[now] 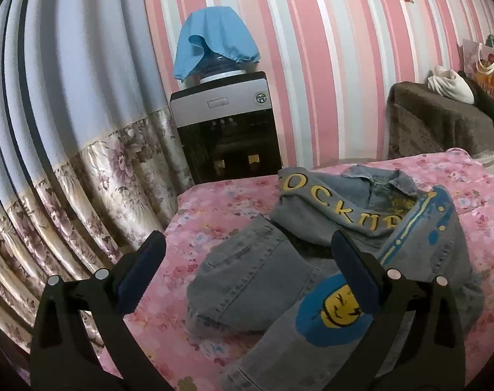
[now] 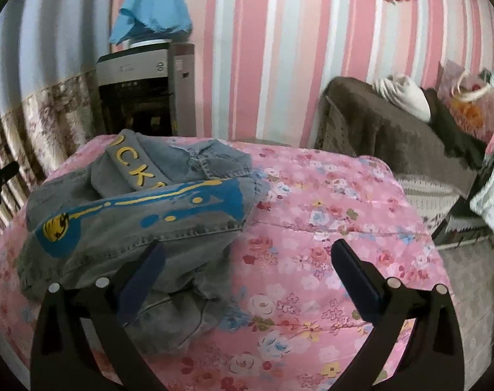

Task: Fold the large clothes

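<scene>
Denim jacket (image 1: pixel 328 244) lies crumpled on the bed (image 2: pixel 328 228), sleeves thrown across its body, collar toward the water dispenser (image 1: pixel 225 127). Both tools hover over it with fingers apart and nothing held: the left gripper (image 1: pixel 247 270) over the jacket's near hem, the right gripper (image 2: pixel 247 277) at the jacket's edge. Folding looks barely begun; next I'd expect the sleeves pulled flat first. Striped wallpaper (image 2: pixel 279 49) stands behind the jacket.

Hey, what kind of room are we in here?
Probably a bedroom or living room at home: a denim jacket lies on a pink floral bedspread, with a water dispenser against striped wallpaper and floral curtains.
</scene>
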A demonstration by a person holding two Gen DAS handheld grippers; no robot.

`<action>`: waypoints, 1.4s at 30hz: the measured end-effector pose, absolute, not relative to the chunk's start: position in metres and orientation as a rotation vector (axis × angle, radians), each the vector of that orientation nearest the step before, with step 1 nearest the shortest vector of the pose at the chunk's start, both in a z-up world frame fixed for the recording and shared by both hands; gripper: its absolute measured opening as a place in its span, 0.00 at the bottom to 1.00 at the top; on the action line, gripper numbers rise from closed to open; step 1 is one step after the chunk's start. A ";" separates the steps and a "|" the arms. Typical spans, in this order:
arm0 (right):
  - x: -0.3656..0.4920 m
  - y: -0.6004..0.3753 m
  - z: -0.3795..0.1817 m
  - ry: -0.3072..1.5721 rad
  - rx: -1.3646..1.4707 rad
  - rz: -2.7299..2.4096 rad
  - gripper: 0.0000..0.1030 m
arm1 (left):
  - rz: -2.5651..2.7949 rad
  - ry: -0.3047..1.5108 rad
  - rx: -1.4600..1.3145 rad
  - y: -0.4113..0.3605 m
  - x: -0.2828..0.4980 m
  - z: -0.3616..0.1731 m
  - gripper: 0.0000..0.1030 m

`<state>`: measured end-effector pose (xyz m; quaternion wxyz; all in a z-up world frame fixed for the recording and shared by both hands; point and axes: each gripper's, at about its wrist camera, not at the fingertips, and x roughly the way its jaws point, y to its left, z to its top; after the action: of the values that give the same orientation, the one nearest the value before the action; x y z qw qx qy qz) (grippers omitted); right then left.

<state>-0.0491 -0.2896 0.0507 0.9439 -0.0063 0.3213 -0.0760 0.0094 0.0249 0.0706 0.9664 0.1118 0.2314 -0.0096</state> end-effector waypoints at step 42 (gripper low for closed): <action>0.095 -0.269 -0.036 0.807 0.052 0.030 0.17 | -0.154 0.756 0.255 0.048 0.152 -0.045 0.05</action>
<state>0.0949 -0.2689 -0.0357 0.9192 0.0252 0.3926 0.0144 0.1522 0.0480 -0.0447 0.9185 0.1242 0.3678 -0.0747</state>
